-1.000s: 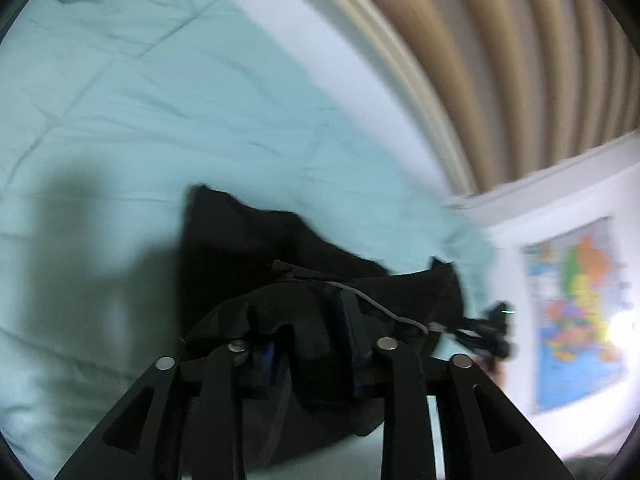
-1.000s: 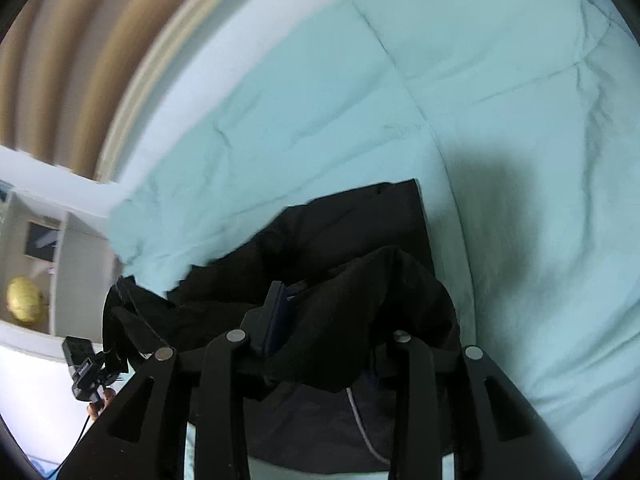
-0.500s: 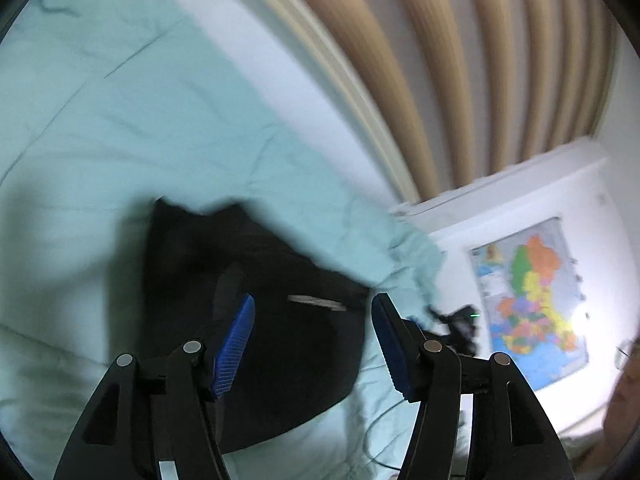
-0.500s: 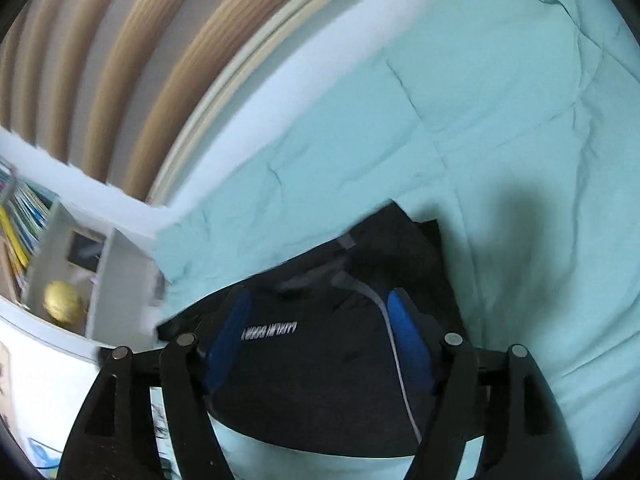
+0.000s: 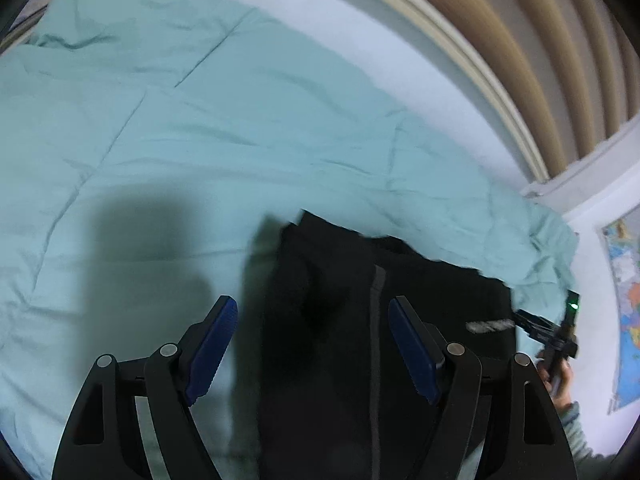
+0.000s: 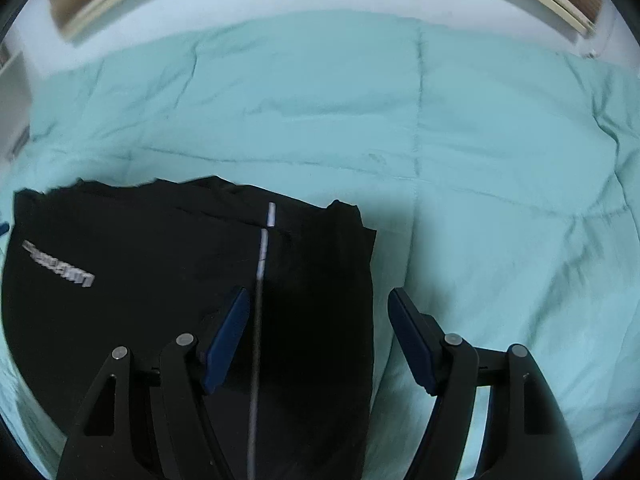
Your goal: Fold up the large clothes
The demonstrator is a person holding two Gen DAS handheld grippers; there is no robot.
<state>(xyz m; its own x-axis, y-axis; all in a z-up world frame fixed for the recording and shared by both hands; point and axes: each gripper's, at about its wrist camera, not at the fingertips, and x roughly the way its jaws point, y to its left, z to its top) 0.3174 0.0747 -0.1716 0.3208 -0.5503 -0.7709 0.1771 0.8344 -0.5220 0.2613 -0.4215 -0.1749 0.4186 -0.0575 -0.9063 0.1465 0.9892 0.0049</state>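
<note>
A black garment [image 5: 360, 320] with a grey stripe and a white logo lies flat on the teal bed cover [image 5: 200, 120]. It also shows in the right wrist view [image 6: 160, 280], with the stripe [image 6: 262, 256] running down its middle. My left gripper [image 5: 312, 320] is open and empty above the garment's left part. My right gripper [image 6: 320, 312] is open and empty above the garment's right edge. The right gripper also shows small at the far right of the left wrist view [image 5: 552, 336], held in a hand.
The teal bed cover [image 6: 480, 160] spreads widely beyond the garment. A wooden slatted headboard [image 5: 520, 40] and white wall stand behind. A coloured map [image 5: 628, 300] hangs on the wall at right.
Both grippers were shut on bunched black cloth a second ago. They opened and let it go; the garment now lies flat and both grippers sit back above it.
</note>
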